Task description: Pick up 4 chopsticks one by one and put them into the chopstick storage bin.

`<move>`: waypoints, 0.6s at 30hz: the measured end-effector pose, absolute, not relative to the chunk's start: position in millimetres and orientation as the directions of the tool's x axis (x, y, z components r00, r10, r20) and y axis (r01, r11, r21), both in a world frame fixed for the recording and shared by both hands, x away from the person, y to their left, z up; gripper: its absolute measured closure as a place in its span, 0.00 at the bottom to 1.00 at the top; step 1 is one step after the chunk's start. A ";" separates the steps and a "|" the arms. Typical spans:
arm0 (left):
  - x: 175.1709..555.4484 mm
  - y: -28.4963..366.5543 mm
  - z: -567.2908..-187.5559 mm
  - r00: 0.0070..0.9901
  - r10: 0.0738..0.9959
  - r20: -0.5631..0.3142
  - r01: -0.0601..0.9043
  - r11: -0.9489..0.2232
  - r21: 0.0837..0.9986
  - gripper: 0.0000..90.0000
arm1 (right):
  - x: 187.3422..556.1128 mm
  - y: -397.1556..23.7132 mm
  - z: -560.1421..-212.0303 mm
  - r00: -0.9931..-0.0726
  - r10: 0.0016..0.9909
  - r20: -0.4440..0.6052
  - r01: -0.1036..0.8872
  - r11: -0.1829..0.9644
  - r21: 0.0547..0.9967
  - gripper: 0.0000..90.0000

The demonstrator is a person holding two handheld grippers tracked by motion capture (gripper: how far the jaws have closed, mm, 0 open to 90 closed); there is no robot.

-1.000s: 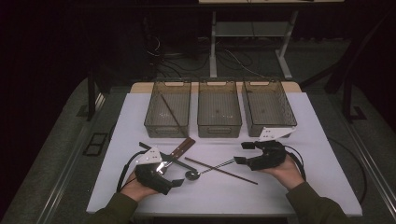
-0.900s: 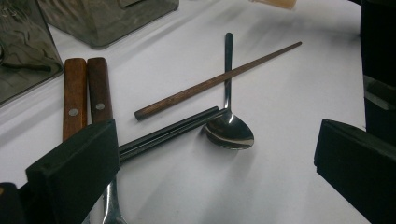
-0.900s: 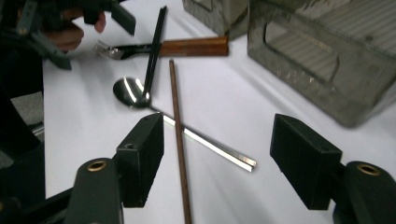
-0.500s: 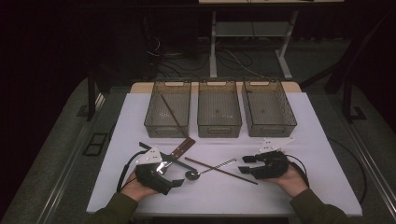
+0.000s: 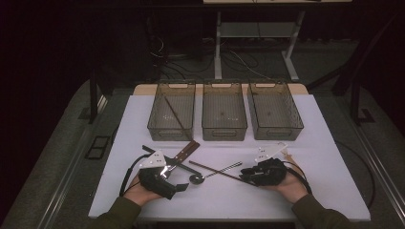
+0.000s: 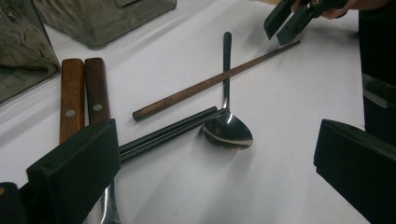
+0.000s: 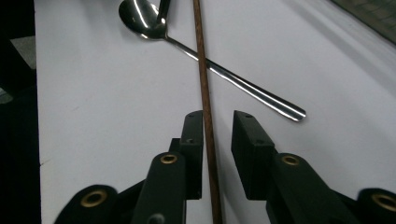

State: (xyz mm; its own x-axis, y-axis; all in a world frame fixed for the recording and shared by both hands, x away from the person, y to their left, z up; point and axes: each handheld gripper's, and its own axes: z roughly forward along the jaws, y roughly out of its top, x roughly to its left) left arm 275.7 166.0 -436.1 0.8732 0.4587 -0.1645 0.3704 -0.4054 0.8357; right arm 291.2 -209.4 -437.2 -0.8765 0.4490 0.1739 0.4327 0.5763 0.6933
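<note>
Chopstick of brown wood ran between my right gripper's jaws, hugging the left one, with a small gap showing on the other side; those jaws had just been closing around it, and I could not make out that both pads pressed on it yet. It lay flat on the white table, its near end under my right hand and its far end pointing toward my left. From the left gripper view the same chopstick crossed over the handle of the steel spoon, and my right gripper hovered over its tip.

My left gripper rested by the table's near edge with its jaws wide apart and nothing between them. Just ahead of them lay the spoon's bowl, touched by a black chopstick, and beside that two wooden handles of cutlery lying side by side.

Farther back, three clear bins stood in a row across the table. The left bin held a thin dark stick lying slantwise inside it. What the other two held I could not tell.
</note>
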 end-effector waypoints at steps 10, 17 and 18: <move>275.6 165.8 -436.2 0.873 0.459 -0.165 0.370 -0.405 0.836 0.00 | 292.6 -199.6 -444.7 -0.884 0.439 0.162 0.425 0.607 0.672 0.86; 275.7 165.7 -436.2 0.874 0.458 -0.164 0.370 -0.405 0.836 0.00 | 293.6 -194.8 -448.0 -0.889 0.431 0.153 0.414 0.616 0.671 0.87; 275.7 165.8 -436.2 0.874 0.457 -0.164 0.370 -0.405 0.836 0.00 | 293.4 -194.3 -448.4 -0.890 0.430 0.149 0.411 0.617 0.671 0.88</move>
State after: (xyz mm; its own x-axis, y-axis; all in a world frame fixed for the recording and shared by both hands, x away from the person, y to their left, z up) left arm 275.7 165.8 -436.2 0.8740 0.4573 -0.1645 0.3695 -0.4055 0.8361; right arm 293.4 -194.3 -448.4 -0.8905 0.4299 0.1493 0.4105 0.6172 0.6713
